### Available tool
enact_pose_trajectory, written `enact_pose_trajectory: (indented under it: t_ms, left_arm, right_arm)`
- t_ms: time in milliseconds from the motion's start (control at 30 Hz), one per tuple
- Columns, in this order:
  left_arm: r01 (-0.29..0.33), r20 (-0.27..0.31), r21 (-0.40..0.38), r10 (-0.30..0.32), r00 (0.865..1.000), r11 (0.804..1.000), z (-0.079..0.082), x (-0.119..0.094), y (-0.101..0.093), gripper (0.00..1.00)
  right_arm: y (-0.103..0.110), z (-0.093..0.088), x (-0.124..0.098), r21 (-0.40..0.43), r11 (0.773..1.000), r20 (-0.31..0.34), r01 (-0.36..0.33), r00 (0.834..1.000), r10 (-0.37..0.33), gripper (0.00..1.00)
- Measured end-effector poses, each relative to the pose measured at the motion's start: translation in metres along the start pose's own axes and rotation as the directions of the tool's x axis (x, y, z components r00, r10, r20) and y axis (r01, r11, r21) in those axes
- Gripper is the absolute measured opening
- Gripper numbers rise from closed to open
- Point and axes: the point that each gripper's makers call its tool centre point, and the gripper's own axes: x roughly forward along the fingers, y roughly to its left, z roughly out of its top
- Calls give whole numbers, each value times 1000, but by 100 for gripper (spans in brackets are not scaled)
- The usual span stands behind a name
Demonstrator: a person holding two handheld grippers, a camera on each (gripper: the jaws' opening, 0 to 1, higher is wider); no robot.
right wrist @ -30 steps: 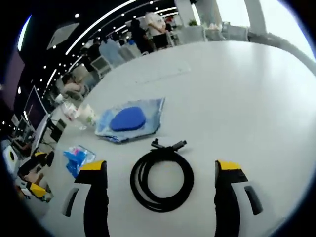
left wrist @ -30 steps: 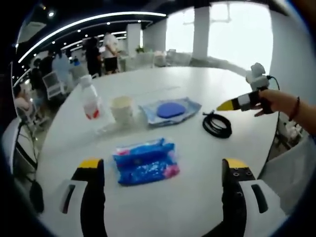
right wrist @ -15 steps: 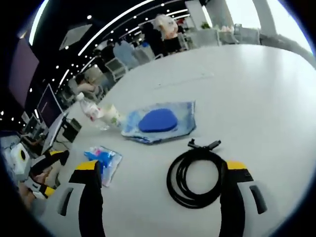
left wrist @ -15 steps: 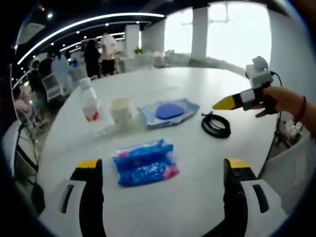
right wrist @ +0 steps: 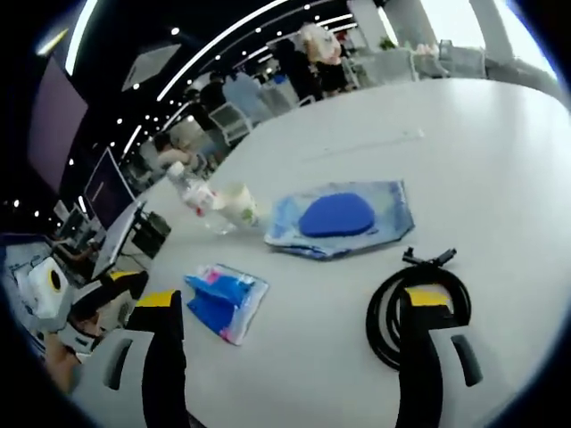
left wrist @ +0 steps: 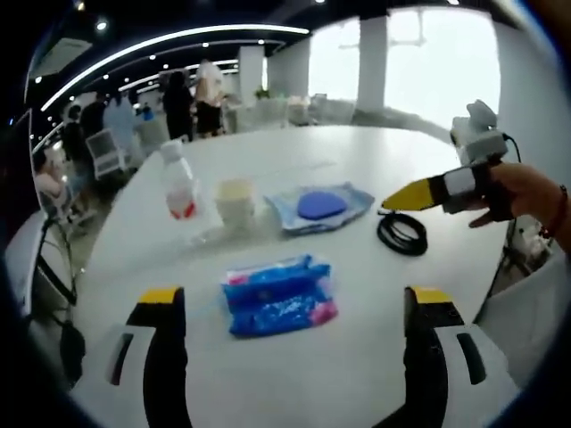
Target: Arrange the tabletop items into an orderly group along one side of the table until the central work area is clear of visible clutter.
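Note:
On the white table (left wrist: 294, 374) lie a blue and pink packet (left wrist: 279, 295) (right wrist: 223, 301), a clear pouch with a blue disc (left wrist: 322, 206) (right wrist: 339, 217), a coiled black cable (left wrist: 401, 234) (right wrist: 401, 301), a pale paper cup (left wrist: 236, 199) (right wrist: 239, 203) and a clear bottle with a red label (left wrist: 180, 183) (right wrist: 196, 192). My left gripper (left wrist: 294, 299) stands open just short of the packet. My right gripper (right wrist: 294, 303) is open too, its right finger over the cable. In the left gripper view, a hand holds the right gripper (left wrist: 437, 190) just above the cable.
Office chairs (left wrist: 105, 150) and several standing people (left wrist: 192, 94) are beyond the table's far edge. A monitor (right wrist: 107, 187) stands off to the left in the right gripper view. Bright windows (left wrist: 428, 53) lie behind the table.
The right gripper's view has swung left: the cable, once centred between the fingers, now sits under the right finger, and the packet has come into view. The left gripper's view shifted slightly.

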Motion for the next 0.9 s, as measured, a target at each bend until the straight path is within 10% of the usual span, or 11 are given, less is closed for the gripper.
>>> enact_pose_trajectory:
  t_ms: [900]
  left_arm:
    - [-59,-10,68,59,998,996,-3,-29,6,98]
  right_arm:
    - [70,-30,49,49,998,16,-29,999,28,86]
